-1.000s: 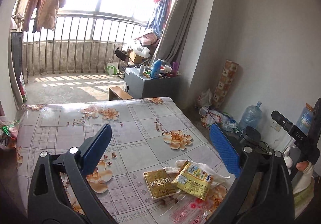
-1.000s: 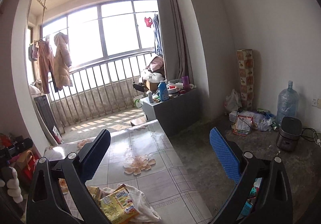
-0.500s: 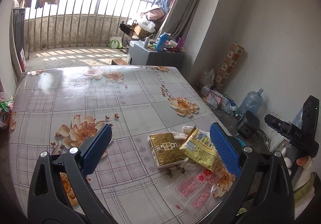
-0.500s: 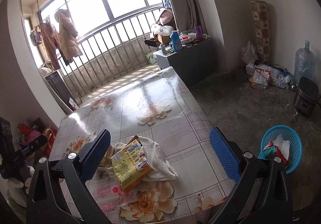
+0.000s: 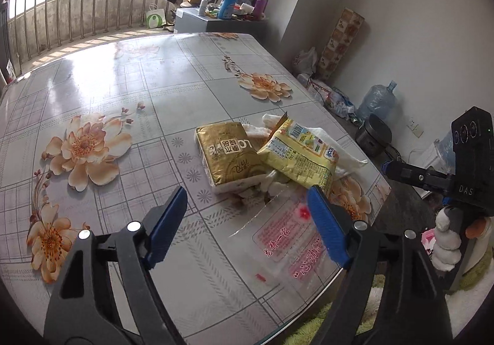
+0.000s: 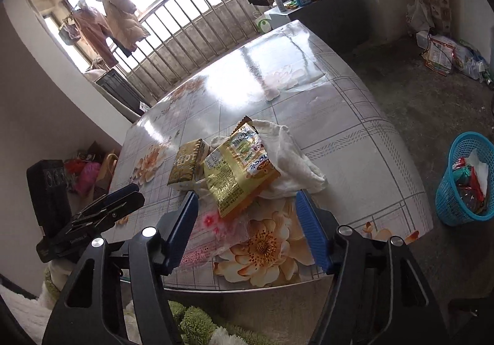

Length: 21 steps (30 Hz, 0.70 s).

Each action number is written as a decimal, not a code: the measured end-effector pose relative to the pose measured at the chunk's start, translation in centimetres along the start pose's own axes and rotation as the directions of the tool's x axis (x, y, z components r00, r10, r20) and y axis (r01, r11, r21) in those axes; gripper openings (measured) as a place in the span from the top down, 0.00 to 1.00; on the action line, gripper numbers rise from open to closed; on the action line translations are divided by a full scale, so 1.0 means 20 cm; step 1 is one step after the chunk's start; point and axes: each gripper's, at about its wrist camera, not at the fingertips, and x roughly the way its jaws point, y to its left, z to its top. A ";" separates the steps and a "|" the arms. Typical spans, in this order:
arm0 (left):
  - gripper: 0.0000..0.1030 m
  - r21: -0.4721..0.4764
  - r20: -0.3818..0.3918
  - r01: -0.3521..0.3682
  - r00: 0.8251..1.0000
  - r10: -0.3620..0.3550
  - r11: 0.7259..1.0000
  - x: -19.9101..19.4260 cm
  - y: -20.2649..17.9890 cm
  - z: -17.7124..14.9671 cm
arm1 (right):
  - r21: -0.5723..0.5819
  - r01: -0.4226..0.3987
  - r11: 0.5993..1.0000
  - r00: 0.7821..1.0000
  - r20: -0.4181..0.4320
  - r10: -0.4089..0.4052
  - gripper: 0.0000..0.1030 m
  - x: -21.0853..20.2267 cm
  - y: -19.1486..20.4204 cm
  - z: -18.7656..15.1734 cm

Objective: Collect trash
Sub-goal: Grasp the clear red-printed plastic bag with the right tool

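On the floral table (image 5: 129, 91), a gold packet (image 5: 230, 156) is showing "LO", and red characters on the clear bag (image 5: 290, 240) are lying partly hidden behind the jaw. The left gripper (image 5: 247, 221) and right gripper (image 6: 247, 221) are both closing, gripping nothing, hovering near the yellow wrapper (image 6: 237, 173).

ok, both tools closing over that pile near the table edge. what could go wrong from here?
1. The yellow snack packet lies loosely across the white cloth and gold packet; a pinch may snag the cloth too.
2. The clear plastic wrapper lies flat at the table edge, hard to pinch, and could slide off.
3. The left tool and right tool, both closing with nothing gripped, aim at the same pile and may collide.
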 end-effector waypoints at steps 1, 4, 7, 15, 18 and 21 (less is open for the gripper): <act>0.36 -0.011 -0.011 0.010 1.000 -0.010 1.000 0.02 0.01 -0.01 | 0.017 -0.022 1.000 0.999 -0.035 0.022 0.47 0.03 -0.01 -0.03; 0.55 -0.040 -0.051 0.027 0.998 -0.029 0.999 0.10 0.03 -0.02 | 0.046 -0.049 0.998 0.991 -0.123 0.054 0.55 0.13 0.00 -0.10; 0.72 -0.041 -0.096 0.050 0.994 -0.053 0.998 0.17 0.02 -0.04 | 0.073 -0.064 0.995 0.980 -0.182 0.076 0.57 0.19 0.00 -0.14; 0.90 -0.025 -0.173 0.063 0.983 -0.067 0.998 0.25 -0.04 -0.12 | 0.164 -0.111 0.980 0.963 -0.227 0.147 0.58 0.25 -0.02 -0.20; 0.90 -0.017 -0.181 0.075 0.981 -0.077 0.997 0.26 -0.06 -0.13 | 0.190 -0.128 0.973 0.958 -0.229 0.170 0.62 0.27 -0.02 -0.19; 0.90 -0.005 -0.186 0.083 0.979 -0.083 0.997 0.25 -0.09 -0.14 | 0.222 -0.138 0.965 0.955 -0.227 0.189 0.71 0.29 -0.04 -0.18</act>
